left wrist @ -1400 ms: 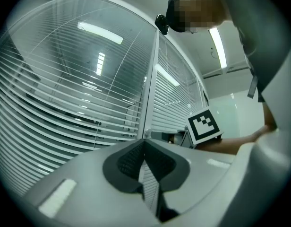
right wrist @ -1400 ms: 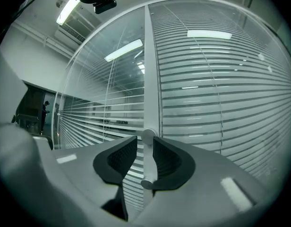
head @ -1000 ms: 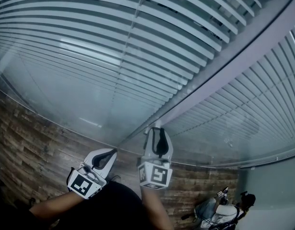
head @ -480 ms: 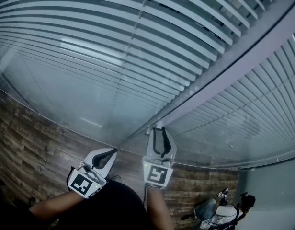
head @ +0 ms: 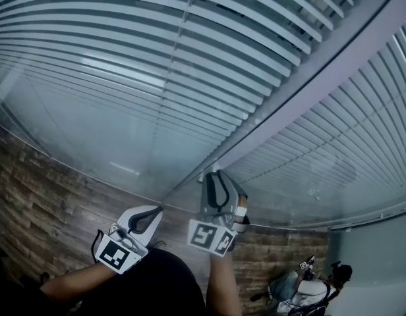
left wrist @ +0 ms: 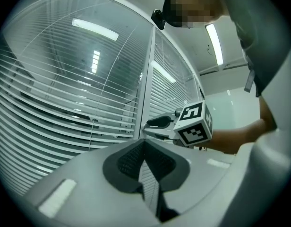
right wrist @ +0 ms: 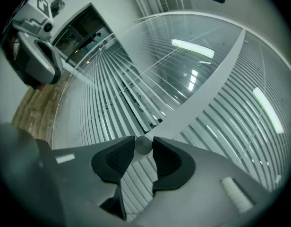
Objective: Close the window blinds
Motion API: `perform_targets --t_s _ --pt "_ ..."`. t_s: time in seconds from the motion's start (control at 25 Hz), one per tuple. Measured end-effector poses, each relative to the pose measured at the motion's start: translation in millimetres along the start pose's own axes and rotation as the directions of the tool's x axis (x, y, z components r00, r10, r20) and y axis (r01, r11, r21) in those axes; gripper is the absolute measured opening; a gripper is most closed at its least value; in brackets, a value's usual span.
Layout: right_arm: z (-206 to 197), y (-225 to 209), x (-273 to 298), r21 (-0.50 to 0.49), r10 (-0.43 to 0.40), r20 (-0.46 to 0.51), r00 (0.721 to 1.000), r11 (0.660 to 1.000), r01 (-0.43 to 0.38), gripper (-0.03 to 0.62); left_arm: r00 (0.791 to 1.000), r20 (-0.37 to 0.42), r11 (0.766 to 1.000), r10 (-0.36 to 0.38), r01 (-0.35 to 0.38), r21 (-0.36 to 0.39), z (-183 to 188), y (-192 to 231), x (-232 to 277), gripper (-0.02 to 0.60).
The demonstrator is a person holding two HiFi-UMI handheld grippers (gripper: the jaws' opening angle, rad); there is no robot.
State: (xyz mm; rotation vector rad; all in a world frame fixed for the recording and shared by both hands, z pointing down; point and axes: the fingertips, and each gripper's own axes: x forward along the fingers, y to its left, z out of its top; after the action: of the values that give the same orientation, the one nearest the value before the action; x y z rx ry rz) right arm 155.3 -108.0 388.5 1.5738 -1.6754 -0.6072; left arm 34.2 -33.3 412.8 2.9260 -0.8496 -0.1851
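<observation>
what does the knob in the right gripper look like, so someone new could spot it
Find the glass wall of blinds, then the pale post dividing its two panes. Low on that post sits the knob, clamped in the right gripper. It is small, round and silver, the only round thing on the flat post.

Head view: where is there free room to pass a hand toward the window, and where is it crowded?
Free: the wide glass pane left of the frame post, beyond the left gripper; nothing stands before it. Crowded: the post's lower end, where the right gripper clamps the round knob.
</observation>
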Motion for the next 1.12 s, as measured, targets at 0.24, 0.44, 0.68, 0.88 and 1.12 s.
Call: perform_targets --t_s 0.24,0.44,0.68,0.88,1.12 --pt "-10 6 -3 0.408 0.000 0.096 0.995 0.912 -0.039 0.177 1.000 0.006 1.000 0.024 -0.024 -0.009 -12 4 -9 -0.002" --pt "-17 5 -8 0.796 -0.056 0.116 0.992 0.603 -0.059 0.184 0.999 0.011 0.999 0.037 -0.036 -0.017 -13 6 -23 -0.002" --pt "-16 -8 0 0.881 -0.084 0.090 0.992 0.472 -0.040 0.160 0.999 0.008 0.998 0.053 -0.053 -0.024 -1 6 -15 -0.002" --pt "-18 -12 2 0.879 -0.094 0.079 0.992 0.475 -0.025 0.133 0.998 0.005 0.998 0.062 -0.062 -0.003 0 7 -19 -0.002" --pt "-20 -7 4 0.786 -0.083 0.061 0.995 0.619 0.003 0.129 0.999 0.011 0.998 0.032 -0.033 0.047 2 -3 -19 -0.002"
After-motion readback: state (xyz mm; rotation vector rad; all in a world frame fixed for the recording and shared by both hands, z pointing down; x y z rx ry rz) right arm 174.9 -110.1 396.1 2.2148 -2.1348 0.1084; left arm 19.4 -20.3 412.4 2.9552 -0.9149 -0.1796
